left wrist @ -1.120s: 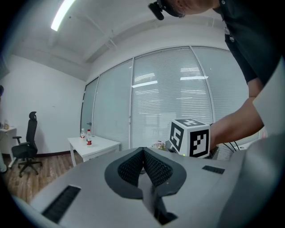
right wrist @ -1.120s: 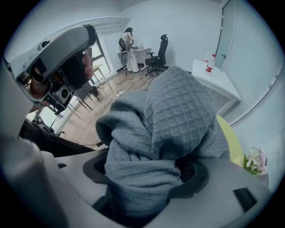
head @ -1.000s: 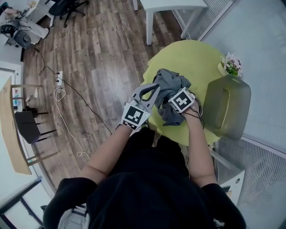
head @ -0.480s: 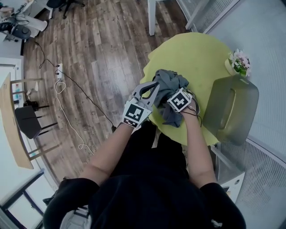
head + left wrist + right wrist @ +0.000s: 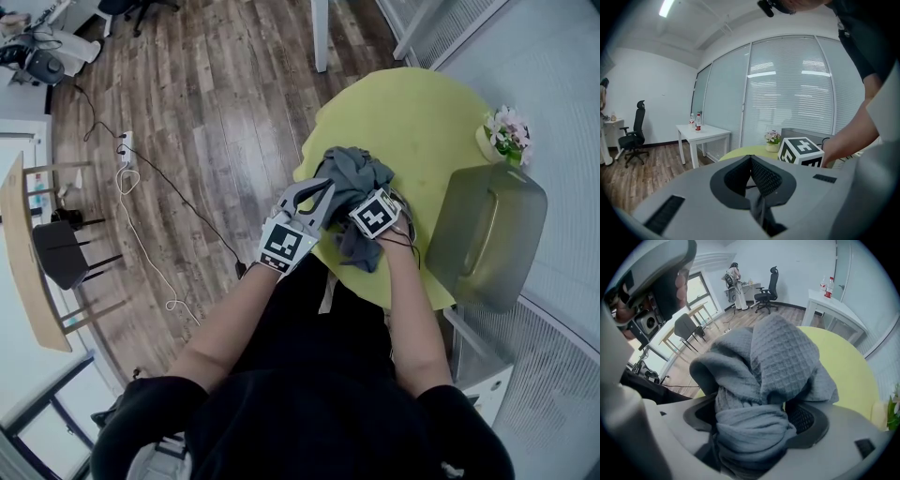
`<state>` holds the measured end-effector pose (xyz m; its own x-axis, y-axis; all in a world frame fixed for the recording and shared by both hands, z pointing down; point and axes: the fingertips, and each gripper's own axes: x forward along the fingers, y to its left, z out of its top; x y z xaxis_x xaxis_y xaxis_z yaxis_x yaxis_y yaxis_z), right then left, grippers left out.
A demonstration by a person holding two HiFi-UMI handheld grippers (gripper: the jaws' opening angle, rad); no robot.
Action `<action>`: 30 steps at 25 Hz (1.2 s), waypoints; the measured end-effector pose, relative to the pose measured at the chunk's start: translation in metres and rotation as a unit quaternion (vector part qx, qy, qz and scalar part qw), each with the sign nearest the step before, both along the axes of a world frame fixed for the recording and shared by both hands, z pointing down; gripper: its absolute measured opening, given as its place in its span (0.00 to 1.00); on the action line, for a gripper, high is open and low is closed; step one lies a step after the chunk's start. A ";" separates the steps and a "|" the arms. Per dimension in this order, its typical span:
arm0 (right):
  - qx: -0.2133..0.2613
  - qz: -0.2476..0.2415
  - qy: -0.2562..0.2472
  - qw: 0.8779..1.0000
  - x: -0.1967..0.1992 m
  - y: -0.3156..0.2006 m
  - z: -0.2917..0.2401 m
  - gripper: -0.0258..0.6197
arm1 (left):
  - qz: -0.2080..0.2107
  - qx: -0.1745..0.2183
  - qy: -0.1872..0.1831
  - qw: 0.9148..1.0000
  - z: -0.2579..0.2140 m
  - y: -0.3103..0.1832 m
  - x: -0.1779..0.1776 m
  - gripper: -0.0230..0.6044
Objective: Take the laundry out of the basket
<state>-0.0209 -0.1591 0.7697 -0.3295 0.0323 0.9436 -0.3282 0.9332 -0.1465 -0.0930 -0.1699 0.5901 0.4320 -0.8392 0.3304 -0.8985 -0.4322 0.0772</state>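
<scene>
Grey cloth: out of the basket, heaped on the near left part of the round table, one fold hanging towards the person.
Since a second ago: both grippers sit lower over the table and the heap looks flatter and more gathered. The cloth's place on the table is much the same.
Right gripper: points steeply down into the heap. Its jaws stand wide and have just been opening, with a thick roll of the cloth bunched between them.
Left gripper: lies nearly level at the table's left edge, its jaws together at the tips, which reach the heap's left side. No view shows cloth caught in them.
Basket: see-through grey, at the table's right edge, well apart from the heap.
Table: yellow-green top, with a small pot of flowers beside the basket.
Room: wood plank floor with a cable trailing across it, a white table carrying two bottles, a black office chair and a glass wall with blinds.
</scene>
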 end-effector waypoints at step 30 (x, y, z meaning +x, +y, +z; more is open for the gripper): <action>0.134 0.146 -0.283 0.938 0.016 0.037 -0.220 0.12 | 0.063 0.049 0.035 0.996 -0.086 0.055 0.022 0.05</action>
<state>-0.0049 -0.1219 0.5493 -0.7388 -0.3506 0.5756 -0.5152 0.8443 -0.1470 -0.0708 -0.1148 0.5038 0.5548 -0.8034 0.2162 -0.8307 -0.5495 0.0894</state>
